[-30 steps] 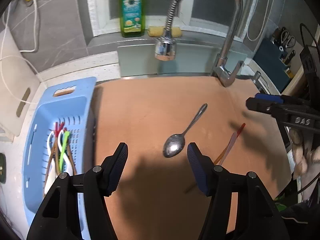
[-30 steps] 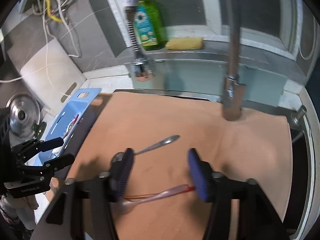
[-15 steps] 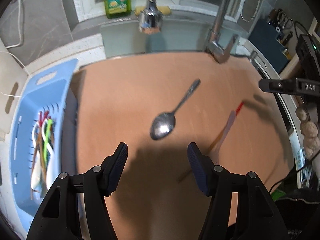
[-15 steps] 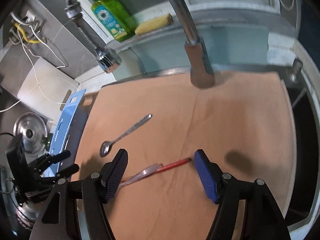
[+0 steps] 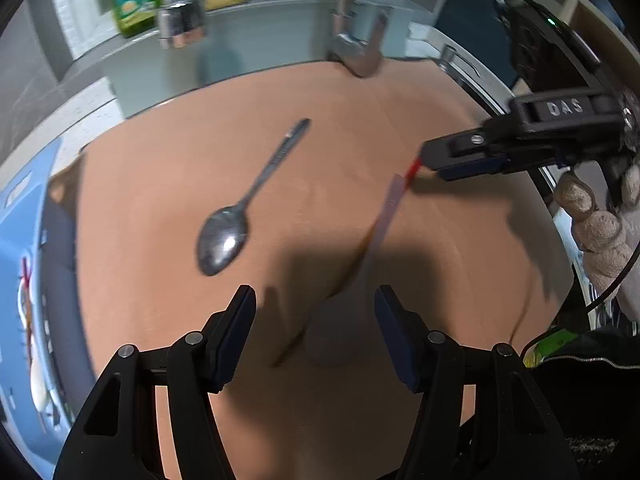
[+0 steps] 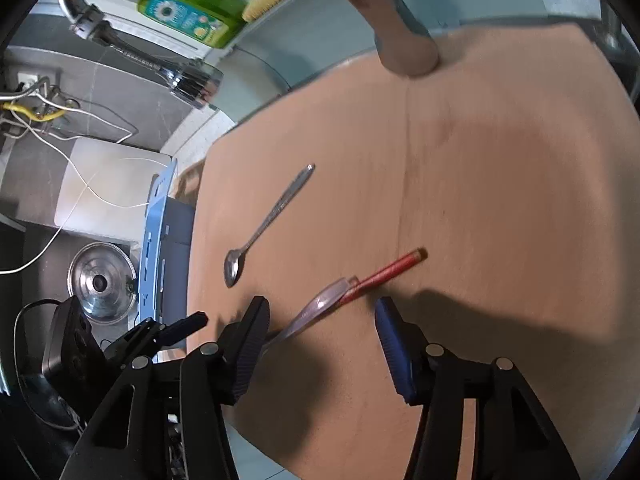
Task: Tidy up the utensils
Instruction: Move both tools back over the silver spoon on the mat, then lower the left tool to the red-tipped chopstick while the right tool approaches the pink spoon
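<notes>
A metal spoon (image 5: 240, 216) lies on the brown board (image 5: 160, 160), bowl toward me; it also shows in the right wrist view (image 6: 268, 224). To its right lie a red chopstick (image 6: 384, 274) and a translucent spoon (image 6: 320, 304), side by side; the translucent spoon also shows in the left wrist view (image 5: 384, 216). My left gripper (image 5: 316, 320) is open and empty, above the board just short of both. My right gripper (image 6: 320, 320) is open, low over the chopstick and translucent spoon, straddling them; in the left wrist view (image 5: 440, 156) it sits at the red chopstick tip (image 5: 414, 168).
A blue basket (image 5: 16, 216) holding several utensils stands left of the board, seen edge-on in the right wrist view (image 6: 158, 232). A tap (image 5: 356, 40) and spray head (image 5: 180, 20) stand behind, with a green soap bottle (image 6: 188, 8). A pot lid (image 6: 100, 280) lies beyond the basket.
Both grippers have moved forward and lower over the board. My right gripper has come down around the chopstick and translucent spoon. The utensils have not moved.
</notes>
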A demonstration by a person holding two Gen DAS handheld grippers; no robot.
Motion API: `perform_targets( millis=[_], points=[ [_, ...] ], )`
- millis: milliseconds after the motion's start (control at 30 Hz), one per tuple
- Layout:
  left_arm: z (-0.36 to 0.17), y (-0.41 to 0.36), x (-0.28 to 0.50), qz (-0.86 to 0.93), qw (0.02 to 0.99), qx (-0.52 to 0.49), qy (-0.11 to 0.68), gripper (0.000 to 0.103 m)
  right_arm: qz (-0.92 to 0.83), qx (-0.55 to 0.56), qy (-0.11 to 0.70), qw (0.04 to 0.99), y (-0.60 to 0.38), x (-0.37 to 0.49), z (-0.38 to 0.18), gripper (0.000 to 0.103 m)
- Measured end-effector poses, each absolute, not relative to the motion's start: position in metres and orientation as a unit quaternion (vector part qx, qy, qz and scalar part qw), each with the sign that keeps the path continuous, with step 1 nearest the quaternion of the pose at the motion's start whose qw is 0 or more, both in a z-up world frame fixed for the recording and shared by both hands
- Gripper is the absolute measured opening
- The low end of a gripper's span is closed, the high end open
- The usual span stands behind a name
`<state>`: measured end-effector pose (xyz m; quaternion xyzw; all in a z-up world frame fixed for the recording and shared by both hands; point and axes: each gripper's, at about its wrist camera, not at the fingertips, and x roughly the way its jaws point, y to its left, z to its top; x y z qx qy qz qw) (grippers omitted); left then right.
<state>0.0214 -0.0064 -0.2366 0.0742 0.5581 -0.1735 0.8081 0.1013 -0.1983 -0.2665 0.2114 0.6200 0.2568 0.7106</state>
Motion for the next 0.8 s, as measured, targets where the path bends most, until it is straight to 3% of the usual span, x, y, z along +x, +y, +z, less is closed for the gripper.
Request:
perform_targets(
  millis=[67, 200, 633, 800],
  points=[
    [-0.239, -0.014, 0.020, -0.186, 0.803, 0.076, 0.561, 0.055, 0.254, 0.227, 0.627, 0.701, -0.199, 0.101, -0.273, 0.041],
    [-0.241, -0.032, 0.020, -0.216, 0.795, 0.084, 0.561, 0.048, 0.245, 0.242, 0.633, 0.693, -0.203, 0.100, -0.281, 0.040],
    [-0.256, -0.053, 0.035, -0.249, 0.769, 0.109, 0.578, 0.046, 0.229, 0.270, 0.623, 0.698, -0.225, 0.091, -0.278, 0.040],
    [-0.257, -0.055, 0.037, -0.268, 0.763, 0.108, 0.579, 0.039, 0.216, 0.283, 0.616, 0.703, -0.232, 0.086, -0.278, 0.039]
  ],
)
